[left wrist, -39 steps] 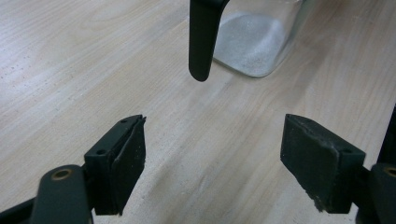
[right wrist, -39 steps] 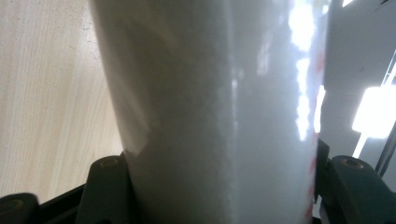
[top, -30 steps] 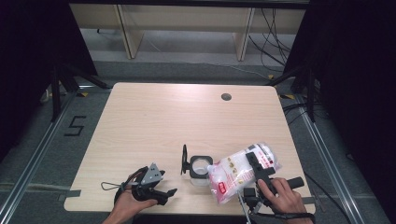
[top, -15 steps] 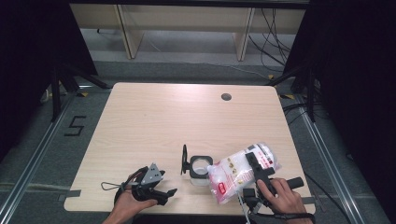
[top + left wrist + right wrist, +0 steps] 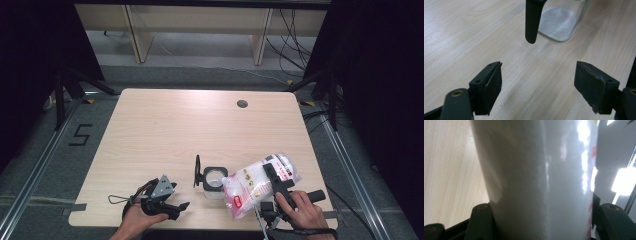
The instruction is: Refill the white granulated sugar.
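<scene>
High view: we hold the bag (image 5: 252, 186) clamped in the right gripper (image 5: 274, 181), tilted over the jar (image 5: 213, 181) near the table's (image 5: 165, 125) front edge. Its long axis runs lower-left to upper-right, low end toward the jar. Risk: soft plastic sagging, contents missing the jar's mouth. Left gripper (image 5: 170, 200) rests open, empty.

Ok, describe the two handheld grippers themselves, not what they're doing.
Both are black. The left claw carries a grey three-cornered plate and trails a thin looped cable. Its square pads look worn. The right claw has a long black bar and a stubby handle.
</scene>
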The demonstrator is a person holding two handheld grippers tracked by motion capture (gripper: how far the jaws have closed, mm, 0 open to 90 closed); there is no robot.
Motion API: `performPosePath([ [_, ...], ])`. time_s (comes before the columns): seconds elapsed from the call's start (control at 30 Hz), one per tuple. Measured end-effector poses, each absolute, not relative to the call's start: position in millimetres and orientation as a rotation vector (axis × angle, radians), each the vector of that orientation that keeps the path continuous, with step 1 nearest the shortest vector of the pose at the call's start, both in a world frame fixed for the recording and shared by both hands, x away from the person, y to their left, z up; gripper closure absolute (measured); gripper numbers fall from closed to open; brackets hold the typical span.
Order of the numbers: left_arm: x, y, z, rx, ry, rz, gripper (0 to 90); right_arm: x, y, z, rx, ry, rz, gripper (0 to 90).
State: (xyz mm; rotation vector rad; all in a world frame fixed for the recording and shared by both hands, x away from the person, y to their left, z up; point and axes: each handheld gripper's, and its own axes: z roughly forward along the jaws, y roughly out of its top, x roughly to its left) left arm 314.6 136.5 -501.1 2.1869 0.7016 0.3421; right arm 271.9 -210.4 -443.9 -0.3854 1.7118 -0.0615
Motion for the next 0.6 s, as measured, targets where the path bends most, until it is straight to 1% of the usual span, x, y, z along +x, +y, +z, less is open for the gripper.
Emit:
performPosePath([
  [0.6, 314.2, 136.1, -501.3, 2.179, 0.708, 0.337, 21.9, 272.1, -211.8, -445.8, -0.355, 1.718, -0.032, 41.8],
])
